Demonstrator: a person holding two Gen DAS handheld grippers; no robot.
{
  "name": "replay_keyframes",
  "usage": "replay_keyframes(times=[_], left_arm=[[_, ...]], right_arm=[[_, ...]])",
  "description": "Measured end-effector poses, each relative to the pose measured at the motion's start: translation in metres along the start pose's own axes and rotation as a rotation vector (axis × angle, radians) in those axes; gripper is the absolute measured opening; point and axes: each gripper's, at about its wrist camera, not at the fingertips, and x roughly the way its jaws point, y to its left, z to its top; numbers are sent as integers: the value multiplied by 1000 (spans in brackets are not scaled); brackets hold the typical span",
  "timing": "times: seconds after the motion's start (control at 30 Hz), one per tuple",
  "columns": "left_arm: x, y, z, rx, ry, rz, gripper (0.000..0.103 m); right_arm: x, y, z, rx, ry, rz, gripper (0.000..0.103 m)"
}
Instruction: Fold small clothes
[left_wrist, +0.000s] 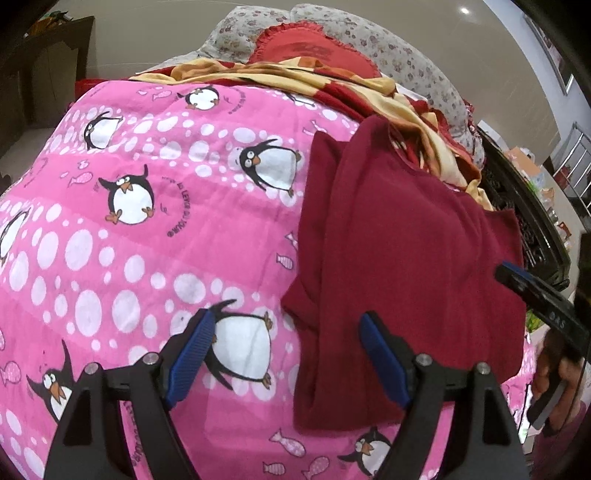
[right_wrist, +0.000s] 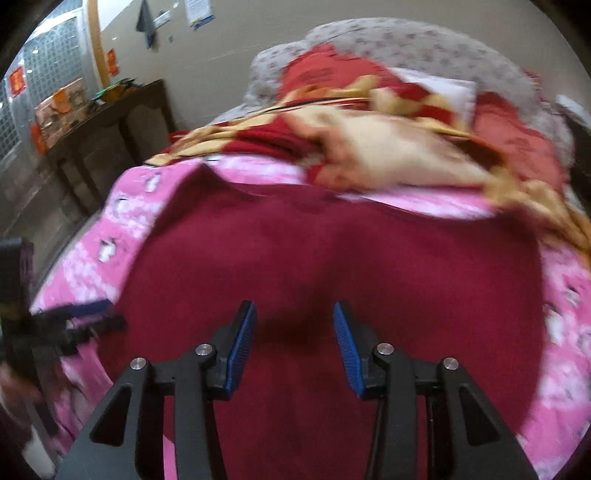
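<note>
A dark red garment (left_wrist: 406, 266) lies flat on the pink penguin bedspread (left_wrist: 129, 221), partly folded by the look of its doubled left edge, which is probably why both tools hang over it rather than grip it. The left gripper (left_wrist: 291, 354) is spread wide and holds nothing, one finger over the quilt, the other over the garment's left edge at about three o'clock from a printed penguin. The right gripper (right_wrist: 293, 347) is also parted and empty, poised above the cloth's middle; that view is blurred. At twelve o'clock a red-and-cream blanket (left_wrist: 295, 77) lies bunched, clear of the folding space.
</note>
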Motion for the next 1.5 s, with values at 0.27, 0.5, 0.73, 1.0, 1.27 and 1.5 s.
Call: replay_keyframes(times=[0.27, 0.5, 0.73, 1.0, 1.27, 1.5], left_arm=[[7, -14, -5, 22, 14, 14, 84], [11, -20, -9, 40, 23, 39, 85], [17, -23, -10, 48, 30, 48, 89], [21, -26, -6, 24, 23, 47, 94], [36, -32, 15, 5, -24, 5, 95], [56, -44, 29, 20, 3, -85, 83]], right_arm=[[-41, -84, -29, 251, -59, -236, 47], [-28, -102, -39, 323, -8, -118, 12], [-30, -126, -57, 446, -12, -45, 11], [-59, -130, -89, 465, -59, 29, 66], [-22, -132, -92, 459, -32, 33, 67], [-1, -136, -80, 524, -35, 69, 64]])
